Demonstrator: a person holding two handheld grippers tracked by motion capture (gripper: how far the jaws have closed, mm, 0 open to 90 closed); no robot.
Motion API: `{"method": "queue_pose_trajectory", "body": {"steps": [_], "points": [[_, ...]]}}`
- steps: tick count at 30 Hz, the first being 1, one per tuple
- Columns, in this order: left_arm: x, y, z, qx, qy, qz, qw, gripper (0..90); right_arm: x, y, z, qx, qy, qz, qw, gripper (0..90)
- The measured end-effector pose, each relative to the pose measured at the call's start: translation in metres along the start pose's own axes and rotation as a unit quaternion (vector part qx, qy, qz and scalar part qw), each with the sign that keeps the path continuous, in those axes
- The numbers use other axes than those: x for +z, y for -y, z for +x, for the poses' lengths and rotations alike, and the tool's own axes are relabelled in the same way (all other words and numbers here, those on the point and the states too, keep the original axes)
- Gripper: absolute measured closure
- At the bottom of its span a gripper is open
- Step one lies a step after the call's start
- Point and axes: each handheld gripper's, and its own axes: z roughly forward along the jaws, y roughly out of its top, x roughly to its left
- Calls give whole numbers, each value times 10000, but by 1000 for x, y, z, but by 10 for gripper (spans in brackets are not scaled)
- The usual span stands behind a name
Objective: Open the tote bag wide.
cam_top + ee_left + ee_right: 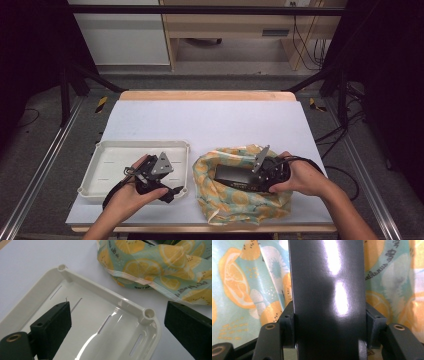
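Observation:
A teal fabric bag (235,202) printed with orange and lemon slices lies open at the near right of the table. A glossy black box (234,173) sits in its mouth. My right gripper (246,176) reaches into the bag from the right. In the right gripper view its jaws press on both sides of the black box (327,290), with the bag's cloth (242,285) behind; the right gripper (328,322) is shut on it. My left gripper (165,187) hovers over the white tray (107,150); the left gripper (117,315) stands open with nothing between its jaws, above the tray's corner (148,313).
The white tray (90,285) has slots in its floor and holds nothing. The bag (160,267) lies just past its right rim. A white mat (210,120) covers the table, with a wooden edge (205,95) at the back and metal rails at both sides.

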Motion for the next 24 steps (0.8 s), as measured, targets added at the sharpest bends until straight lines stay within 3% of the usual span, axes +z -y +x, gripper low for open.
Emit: {"method": "queue_pose_trajectory", "body": {"steps": [13, 24], "points": [[-10, -13, 4, 219, -5, 130, 9997, 80, -23, 2, 5, -124, 159, -507, 9985, 431], [-18, -39, 13, 540, 289, 282, 9977, 82, -53, -4, 6, -296, 310, -730, 9964, 432]]}}
